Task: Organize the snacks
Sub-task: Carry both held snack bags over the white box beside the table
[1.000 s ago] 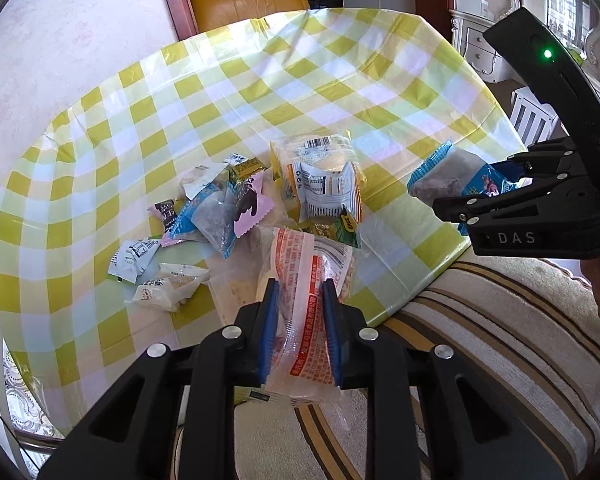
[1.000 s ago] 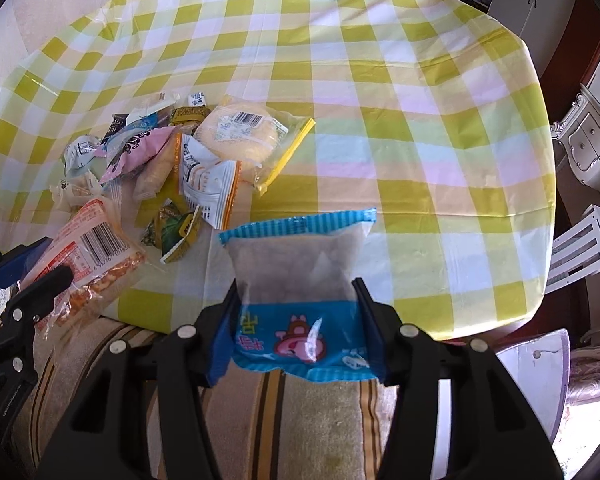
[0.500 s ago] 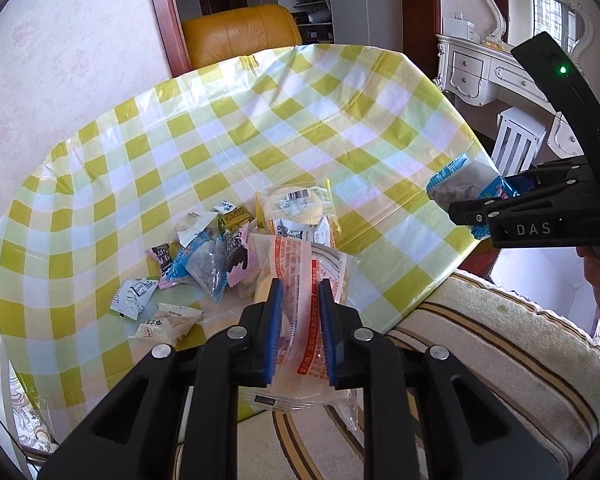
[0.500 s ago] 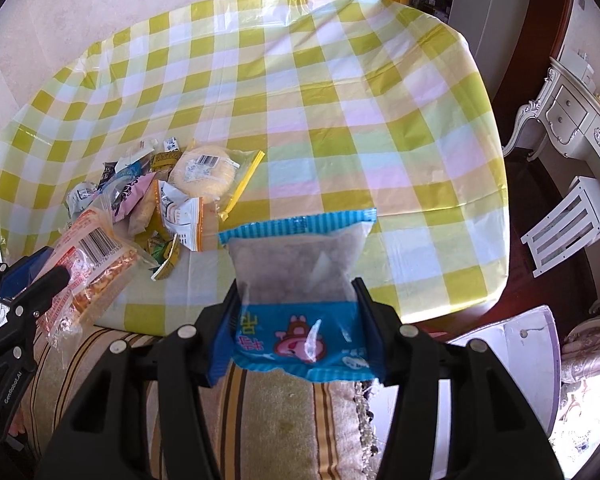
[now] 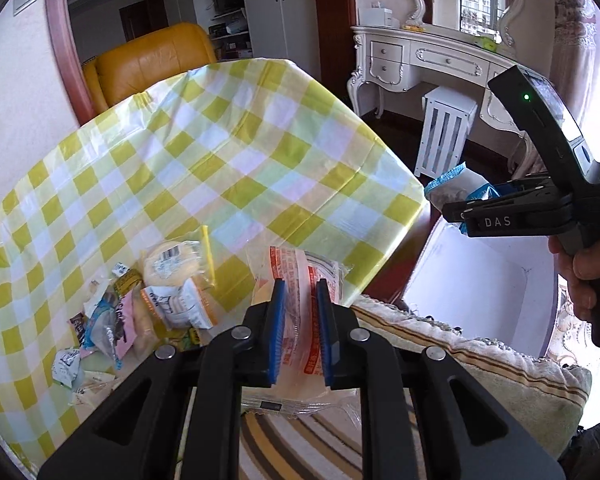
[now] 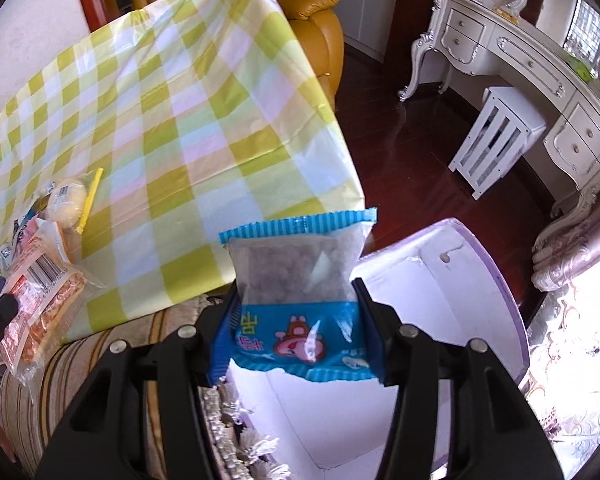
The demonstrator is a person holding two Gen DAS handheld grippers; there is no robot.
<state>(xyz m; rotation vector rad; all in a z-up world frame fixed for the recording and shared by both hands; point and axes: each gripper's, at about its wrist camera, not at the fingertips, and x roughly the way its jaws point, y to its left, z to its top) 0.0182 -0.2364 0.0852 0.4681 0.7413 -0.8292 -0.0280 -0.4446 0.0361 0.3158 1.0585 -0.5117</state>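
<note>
1. Left gripper [image 5: 300, 312] was clamped on a red-print packet [image 5: 300, 276]; its jaws had just been closing on it, the film bunched between the blue pads. The packet hung off the near table edge, above a striped cushion [image 5: 440, 356].
2. Right gripper [image 6: 296, 320] gripped a blue packet [image 6: 300, 280] by its lower half, top seal upright. It hung over the near-left corner of a white box [image 6: 440, 300], which sat low, right of the table [image 6: 160, 120].
3. Step judged: carrying both packets to the box. Best carried right over the open box and let go low, so they drop flat and not on the rim.
4. The blue packet looked the nearer to release; the red-print one had the cushion to cross yet. Releasing in turn should keep the grippers from crowding.
5. The left grip was narrow on slack film; it might slip if swung fast.
6. A snack pile [image 5: 148, 308] lay at the near-left of the table: round cake [image 5: 172, 264] in a clear bag, small wrappers. More trips likely.
7. Around: orange armchair [image 6: 316, 12] behind the table, white dresser [image 6: 540, 72] and stool [image 6: 496, 140] far right. None lay in the path.
8. In the way: the cushion's fringe [image 6: 236, 420] beside the box, and its tall wall.
</note>
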